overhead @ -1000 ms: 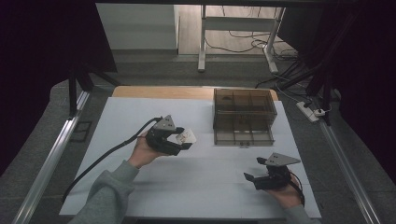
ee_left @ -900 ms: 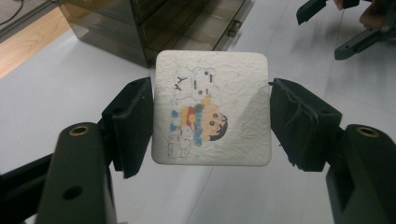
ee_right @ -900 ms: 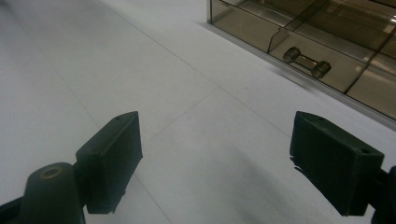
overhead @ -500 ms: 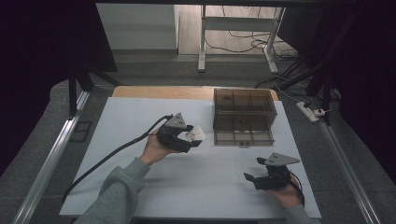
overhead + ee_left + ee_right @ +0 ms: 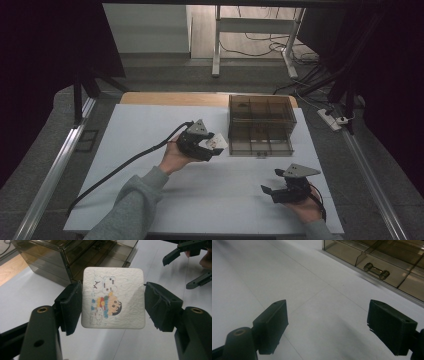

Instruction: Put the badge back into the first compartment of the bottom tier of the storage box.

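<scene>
Left hand-held gripper [image 5: 113,302] clamped on cartoon coaster [image 5: 113,298], drawing perhaps a scarfed child, right hand-held gripper [image 5: 328,326] apart.

1. Your high view is dim, with black surroundings; only the bench [image 5: 150,125] catches light.
2. Your left gripper view is sharp up close.
3. Your right gripper view shows soft shadows and blurred near jaws.

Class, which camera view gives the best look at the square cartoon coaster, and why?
The left gripper view: the coaster faces the camera, clamped at its two side edges between the left gripper's pads, its cartoon drawing clear. In the high view it is a small pale square, drawing unreadable.
</scene>
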